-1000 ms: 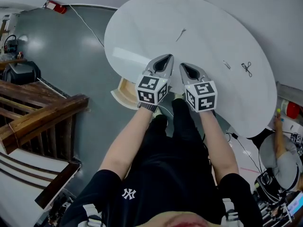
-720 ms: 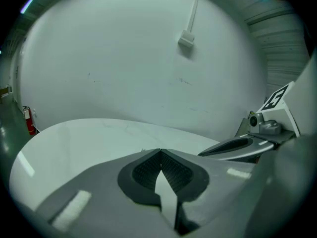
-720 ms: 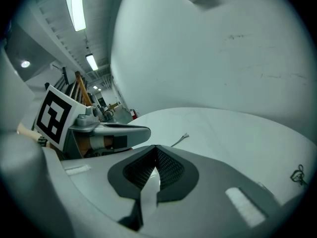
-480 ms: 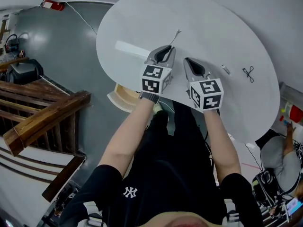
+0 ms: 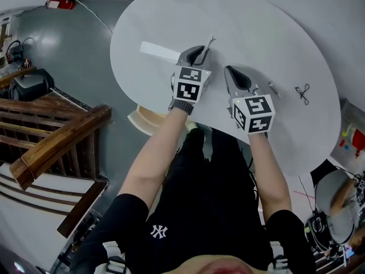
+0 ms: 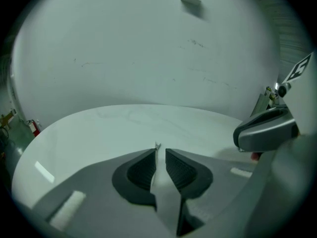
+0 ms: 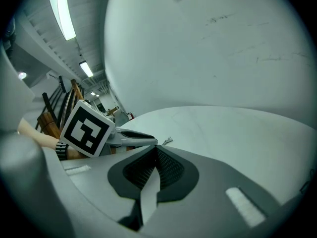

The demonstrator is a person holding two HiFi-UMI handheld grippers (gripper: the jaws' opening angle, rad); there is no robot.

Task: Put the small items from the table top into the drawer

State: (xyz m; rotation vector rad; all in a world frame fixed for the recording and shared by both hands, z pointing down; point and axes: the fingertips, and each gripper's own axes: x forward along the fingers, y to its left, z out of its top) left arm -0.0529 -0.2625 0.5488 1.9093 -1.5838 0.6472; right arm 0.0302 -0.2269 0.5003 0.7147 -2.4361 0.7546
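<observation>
Drawer (image 5: 144,117), apparently, in pale wood, showing below the table's (image 5: 256,27) near-left edge. Left gripper (image 5: 199,51): jaws standing narrowly apart, gripping nothing, tips pointing at thin metal pin (image 5: 210,41), which is lying on the table top just beyond them. Right gripper (image 5: 230,71): jaws resting together, empty, hovering just beside. Small pale piece (image 5: 273,87) and black wire clip (image 5: 302,92) lying farther right, untouched. Step judged: reaching for a first pickup. Next move is calling for tips settling astride the pin, then a low, precise pinch.
</observation>
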